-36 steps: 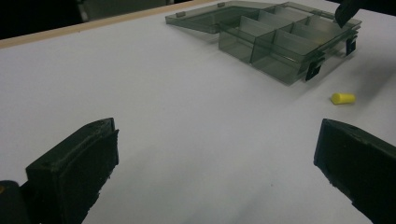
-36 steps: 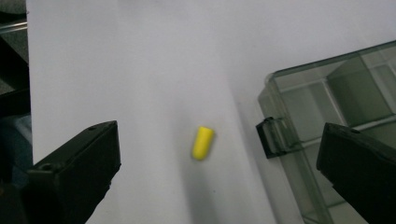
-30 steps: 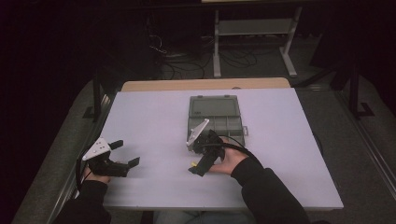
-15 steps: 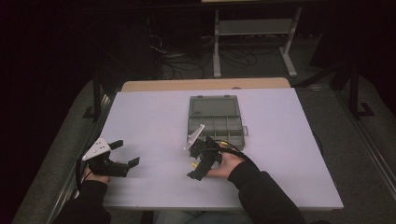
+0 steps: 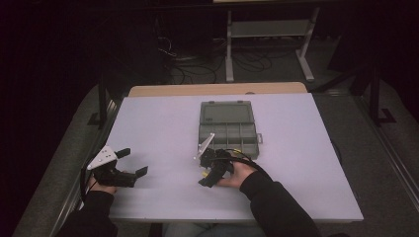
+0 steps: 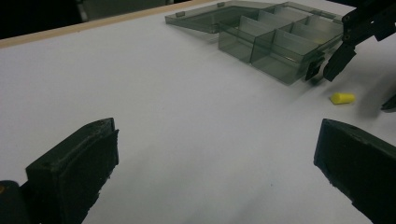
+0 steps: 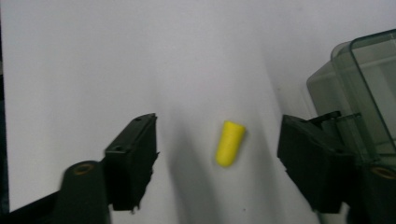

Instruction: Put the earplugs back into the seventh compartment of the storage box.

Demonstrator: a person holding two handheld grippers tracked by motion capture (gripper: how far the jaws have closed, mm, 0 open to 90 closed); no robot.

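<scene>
Right gripper (image 7: pixel 217 154) astride yellow earplug (image 7: pixel 230 143)

dim room, lit table (image 5: pixel 163 123) bright; soft shadows; near jaws slightly blurred.

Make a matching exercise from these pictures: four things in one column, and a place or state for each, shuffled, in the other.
Things:
1. yellow plug
2. box
3. left gripper
4. right gripper

Places or states:
A. lid laid open, mid-table
B. jaws open over bare table, far from the box
C. lying on the table, loose
D. jaws open to either side of the plug

Pairs: 1-C, 2-A, 3-B, 4-D
</scene>
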